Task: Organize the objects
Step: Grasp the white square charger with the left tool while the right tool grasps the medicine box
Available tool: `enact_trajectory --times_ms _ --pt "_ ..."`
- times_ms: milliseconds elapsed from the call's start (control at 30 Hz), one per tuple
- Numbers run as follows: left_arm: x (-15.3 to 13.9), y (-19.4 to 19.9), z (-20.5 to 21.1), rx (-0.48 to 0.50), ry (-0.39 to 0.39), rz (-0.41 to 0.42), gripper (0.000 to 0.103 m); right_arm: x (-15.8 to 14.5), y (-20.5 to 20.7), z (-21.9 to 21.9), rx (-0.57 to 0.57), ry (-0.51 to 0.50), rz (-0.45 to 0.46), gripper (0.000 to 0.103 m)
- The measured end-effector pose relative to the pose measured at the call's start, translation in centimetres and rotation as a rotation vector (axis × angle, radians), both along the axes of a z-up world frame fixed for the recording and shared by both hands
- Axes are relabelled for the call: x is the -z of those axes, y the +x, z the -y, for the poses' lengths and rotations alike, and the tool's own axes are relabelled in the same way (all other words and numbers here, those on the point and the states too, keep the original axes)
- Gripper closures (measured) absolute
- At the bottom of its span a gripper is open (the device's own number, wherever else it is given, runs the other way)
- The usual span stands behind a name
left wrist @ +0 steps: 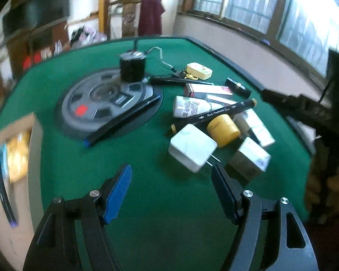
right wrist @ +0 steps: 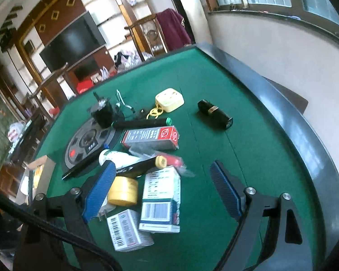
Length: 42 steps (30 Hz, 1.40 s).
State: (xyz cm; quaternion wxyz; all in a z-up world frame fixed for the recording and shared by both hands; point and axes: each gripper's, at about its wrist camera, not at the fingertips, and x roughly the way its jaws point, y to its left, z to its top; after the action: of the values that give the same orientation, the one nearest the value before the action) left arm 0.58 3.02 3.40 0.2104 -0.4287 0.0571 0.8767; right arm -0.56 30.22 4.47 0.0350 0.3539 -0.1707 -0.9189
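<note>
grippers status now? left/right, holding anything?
Left gripper: open, empty, above bare green felt near the white charger.
Right gripper: open, holding nothing, above the pile of boxes.

Left wrist view: the table point(left wrist: 147, 162) fills the centre of the frame. A round disc point(left wrist: 106, 103) lies at centre left, with a cylindrical motor point(left wrist: 132, 66) standing at its upper right edge and a long pen point(left wrist: 122, 120) lying across its lower right part. A cluster of small items occupies centre right: a marker point(left wrist: 214, 114) lies diagonally over a bottle point(left wrist: 192, 106); below the marker sit a jar point(left wrist: 223, 127) and, to its left, a charger block point(left wrist: 192, 150); a small box point(left wrist: 249, 155) lies to the lower right. Above the cluster lie a long carton point(left wrist: 208, 89), a tube point(left wrist: 238, 87) to its right, and an oval case point(left wrist: 199, 70) further up. A cardboard box point(left wrist: 13, 149) sits at the left edge.
</note>
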Motion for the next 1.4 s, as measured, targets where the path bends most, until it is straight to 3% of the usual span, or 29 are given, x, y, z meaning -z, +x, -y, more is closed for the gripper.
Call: enact_trajectory --times_ms 133,233,400,533,633,867,1000,1100,1233,1400 --pt "1.1 -1.3 -2.4 0.088 -0.086 -0.031 0.036 1.1 -0.1 -1.2 0.01 -0.046 0.009 0.017" --pt "2.0 -2.6 -3.3 0.112 -0.086 -0.006 0.036 1.5 -0.4 -2.0 0.0 -0.104 0.025 0.017" --pt "3.4 -4.6 -4.8 0.127 -0.044 0.066 0.031 1.8 -0.6 -1.3 -0.026 -0.1 0.041 0.017" --pt "3.7 -3.7 -6.3 0.141 -0.115 -0.002 0.031 1.9 -0.5 -0.9 -0.031 -0.082 0.04 0.017" --pt "3.3 -3.4 -6.2 0.129 -0.109 0.018 0.049 2.2 -0.6 -0.9 -0.026 -0.08 0.05 0.017" --pt "2.5 -1.2 -2.5 0.067 -0.016 0.049 0.049 2.4 -0.5 -1.0 -0.017 -0.069 0.06 0.017" --pt "0.1 1.4 1.3 0.007 0.064 0.013 0.049 1.6 0.2 -0.8 -0.043 -0.079 0.019 0.017" --pt "-2.0 3.3 4.0 -0.021 0.099 -0.033 0.049 0.4 2.3 0.4 -0.129 -0.087 -0.025 0.017" --pt "-3.3 4.5 7.2 -0.067 0.128 -0.055 0.048 0.5 4.3 4.4 -0.26 0.06 0.041 0.017" --pt "-3.2 5.1 10.9 -0.137 0.176 -0.05 0.048 2.2 4.3 7.4 -0.288 0.211 0.138 0.022"
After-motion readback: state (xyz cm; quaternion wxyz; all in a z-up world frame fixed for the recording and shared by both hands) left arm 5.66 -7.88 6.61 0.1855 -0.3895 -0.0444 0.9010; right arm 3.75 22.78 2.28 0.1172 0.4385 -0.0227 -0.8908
